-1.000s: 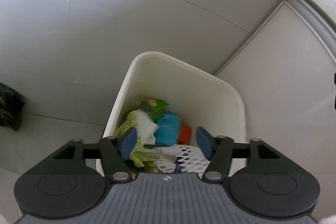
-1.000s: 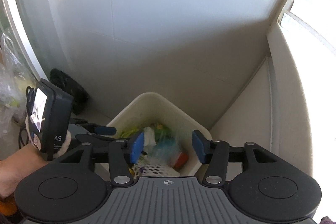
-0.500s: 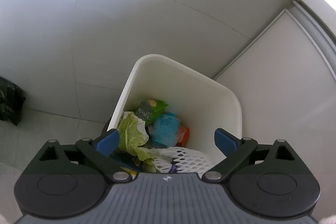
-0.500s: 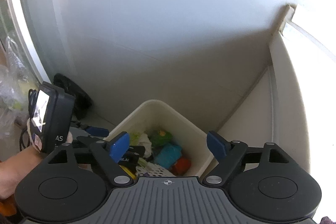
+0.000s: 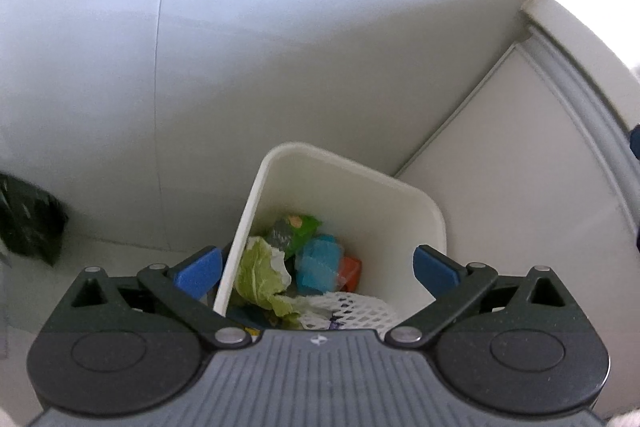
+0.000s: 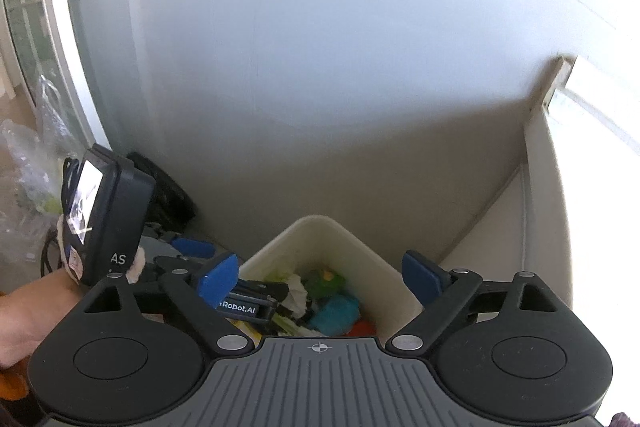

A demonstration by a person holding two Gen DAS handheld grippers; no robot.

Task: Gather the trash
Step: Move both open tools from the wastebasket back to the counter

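1. We see soft daylight entering from the right, blowing out the white window frame (image 6: 592, 107).
2. The pale grey wall (image 5: 320, 47) looks hazy and soft.
3. Fisheye curvature bends edges; corners vignette dark.

Your left wrist view: above, looking down close into the white plastic rectangular trash bin (image 5: 344, 187). Your right wrist view: higher, farther back; both share that bin (image 6: 320, 239).
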